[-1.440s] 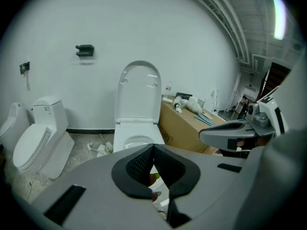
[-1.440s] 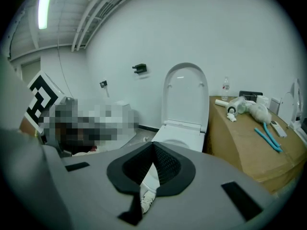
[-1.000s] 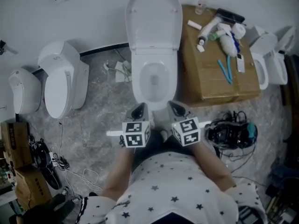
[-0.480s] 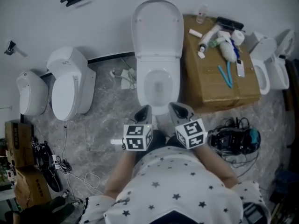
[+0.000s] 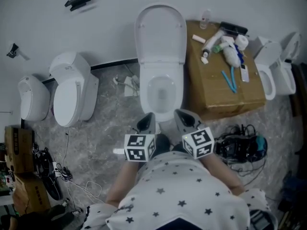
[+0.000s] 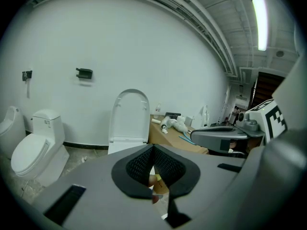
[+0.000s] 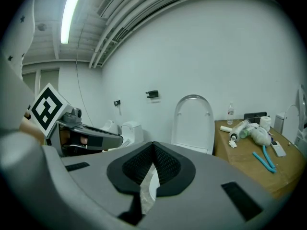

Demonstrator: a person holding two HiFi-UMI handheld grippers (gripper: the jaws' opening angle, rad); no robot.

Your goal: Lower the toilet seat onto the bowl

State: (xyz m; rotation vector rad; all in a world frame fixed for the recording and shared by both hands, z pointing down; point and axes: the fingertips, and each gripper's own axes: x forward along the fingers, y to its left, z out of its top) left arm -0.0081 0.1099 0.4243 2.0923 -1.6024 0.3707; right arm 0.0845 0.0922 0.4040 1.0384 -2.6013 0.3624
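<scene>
toilet seat [image 5: 160, 32] upright, beyond left tool [image 5: 146, 122] and right tool [image 5: 184, 119], both closed, empty; cardboard box [image 5: 225, 80] beside bowl [image 5: 178, 96].

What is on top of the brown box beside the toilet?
On the cardboard box lie white bottles and tubes, two blue sticks, a small clear bottle and a flat black thing. What is inside the box is hidden.

I wear a white shirt [image 5: 177, 190] dotted with small dark stars. My left gripper [image 5: 146, 121] and right gripper [image 5: 184, 118] are grey shells. Each is topped by a white cube [image 5: 139, 147] of black square markers, with black mesh-textured pads [image 6: 136, 169] inside.
</scene>
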